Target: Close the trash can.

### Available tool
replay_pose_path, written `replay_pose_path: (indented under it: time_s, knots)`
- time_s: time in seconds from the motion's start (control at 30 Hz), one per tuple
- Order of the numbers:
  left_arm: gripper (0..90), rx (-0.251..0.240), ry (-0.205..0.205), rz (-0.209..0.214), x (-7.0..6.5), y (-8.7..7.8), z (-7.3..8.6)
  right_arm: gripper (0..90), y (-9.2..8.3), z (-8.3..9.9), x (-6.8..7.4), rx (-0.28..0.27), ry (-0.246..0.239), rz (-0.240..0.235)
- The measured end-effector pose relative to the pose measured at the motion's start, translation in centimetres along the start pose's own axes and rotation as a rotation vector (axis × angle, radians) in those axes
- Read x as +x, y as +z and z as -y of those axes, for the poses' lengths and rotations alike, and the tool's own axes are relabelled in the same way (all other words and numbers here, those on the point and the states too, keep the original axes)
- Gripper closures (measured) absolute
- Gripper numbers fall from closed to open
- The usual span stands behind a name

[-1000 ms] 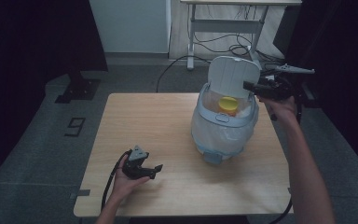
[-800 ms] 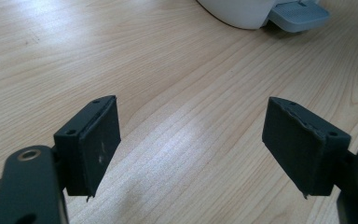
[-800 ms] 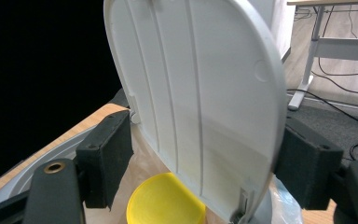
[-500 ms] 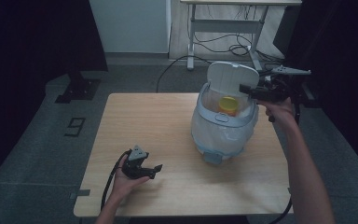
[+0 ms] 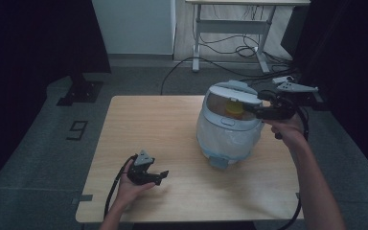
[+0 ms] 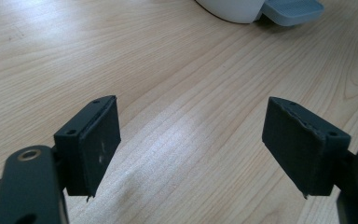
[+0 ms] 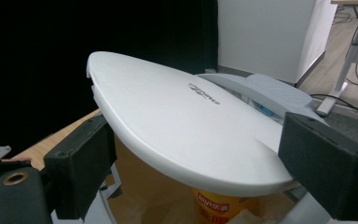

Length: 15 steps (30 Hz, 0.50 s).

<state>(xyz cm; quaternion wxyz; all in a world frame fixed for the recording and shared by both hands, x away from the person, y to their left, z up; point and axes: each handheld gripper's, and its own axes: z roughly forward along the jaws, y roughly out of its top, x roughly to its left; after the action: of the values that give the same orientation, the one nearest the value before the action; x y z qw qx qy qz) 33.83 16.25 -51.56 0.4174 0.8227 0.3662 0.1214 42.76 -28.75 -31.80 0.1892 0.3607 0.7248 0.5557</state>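
Note:
A white pedal bin [image 5: 227, 136] with a clear liner stands at the right of the wooden table [image 5: 148, 120]. Its lid [image 5: 232, 91] hangs tilted a little above the rim, and a yellow cup [image 5: 234, 109] shows in the gap under it. My right gripper [image 5: 252, 107] reaches in from the right at the lid's edge. In the right gripper view the lid [image 7: 182, 121] lies between the spread jaws of my right gripper [image 7: 196, 172], which have just been opening; the pads stand clear of it, with the cup [image 7: 219, 205] below. My left gripper [image 5: 163, 175] [image 6: 191, 149] rests on the table, open and empty.
The bin's grey foot pedal [image 5: 219, 162] [image 6: 291, 7] points toward the front of the table. Behind the table, a desk frame [image 5: 230, 33] and loose cables [image 5: 239, 50] are on the floor. Dark curtains hang on both sides.
The lid has swung down from upright to nearly lying on the bin. My right gripper came down and to the left with it. The left hand has not moved.

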Motion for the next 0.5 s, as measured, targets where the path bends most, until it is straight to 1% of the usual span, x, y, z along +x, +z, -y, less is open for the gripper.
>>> replay_pose_path:
  time_s: [0.07,0.13,0.2,0.23,0.27,0.3,0.5]
  knots:
    - [19.1,0.001,0.001,0.001,0.0,0.0,0.0,9.7,0.0,0.1,0.2,0.004,-0.007,0.004]
    - [19.1,0.002,0.002,0.001,0.0,0.0,0.0,6.0,0.0,0.2,0.4,0.014,-0.022,0.005]
    - [19.1,0.002,0.0,0.0,0.0,0.0,0.0,5.4,0.2,0.4,0.6,0.034,-0.004,-0.038]
    - [19.1,0.002,0.0,0.0,0.0,0.0,0.0,6.1,0.3,0.5,0.9,0.039,-0.024,-0.028]
    - [19.1,0.003,0.0,0.0,0.0,0.0,0.0,6.2,0.4,0.6,1.0,0.036,-0.038,-0.008]
    - [19.1,0.004,0.0,0.0,0.0,0.0,0.0,6.0,0.5,0.8,1.2,0.028,-0.034,0.001]
    - [19.1,0.007,0.002,0.0,0.0,0.1,0.1,6.1,1.0,0.5,1.0,0.018,0.012,-0.021]
